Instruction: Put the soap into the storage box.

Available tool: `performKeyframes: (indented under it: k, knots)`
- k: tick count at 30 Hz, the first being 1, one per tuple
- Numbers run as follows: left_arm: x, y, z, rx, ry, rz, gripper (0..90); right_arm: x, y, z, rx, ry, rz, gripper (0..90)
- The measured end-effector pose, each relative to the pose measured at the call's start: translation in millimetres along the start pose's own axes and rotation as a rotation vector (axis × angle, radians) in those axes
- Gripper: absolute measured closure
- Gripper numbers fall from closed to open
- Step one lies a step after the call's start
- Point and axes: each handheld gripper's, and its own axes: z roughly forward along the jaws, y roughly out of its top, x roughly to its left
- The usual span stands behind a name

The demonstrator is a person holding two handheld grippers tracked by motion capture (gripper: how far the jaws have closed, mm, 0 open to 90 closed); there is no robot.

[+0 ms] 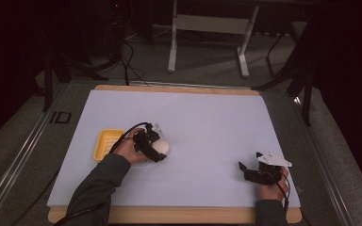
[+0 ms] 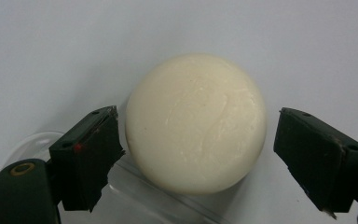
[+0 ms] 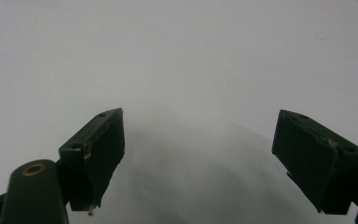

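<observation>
A cream-white round lump [image 2: 196, 123], smooth like a bar of soap, lies on the white table sheet [image 1: 202, 122]. My left gripper [image 2: 198, 128] is open around it, one jaw on each side; the left jaw is close to it and a gap shows at the right jaw. In the high view the same lump [image 1: 163, 147] sits just right of a yellow tray [image 1: 107, 143], with the left gripper [image 1: 156, 150] over it. A clear, curved plastic piece [image 2: 135, 200] lies under the lump's near edge. My right gripper [image 3: 198, 135] is open over bare sheet, also at the front right [image 1: 245, 171].
The white sheet covers a wooden table whose edge [image 1: 179, 215] shows at the front. Beyond the table stand a white desk frame [image 1: 207, 33] and cables on the grey floor. A metal rail [image 1: 23, 150] runs along the left.
</observation>
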Motion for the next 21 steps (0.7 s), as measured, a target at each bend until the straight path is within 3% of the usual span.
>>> performKeyframes:
  k: [8, 21]
  knots:
    - [-1.3, 3.3, 6.1, 0.006, -0.005, 0.009, 15.1, 0.1, 0.1, 0.1, 0.001, 0.001, -0.001, 16.5]
    - [-2.6, 6.9, 14.3, 0.057, -0.002, 0.030, 15.1, 0.2, 0.1, 0.3, 0.002, 0.002, -0.002, 16.5]
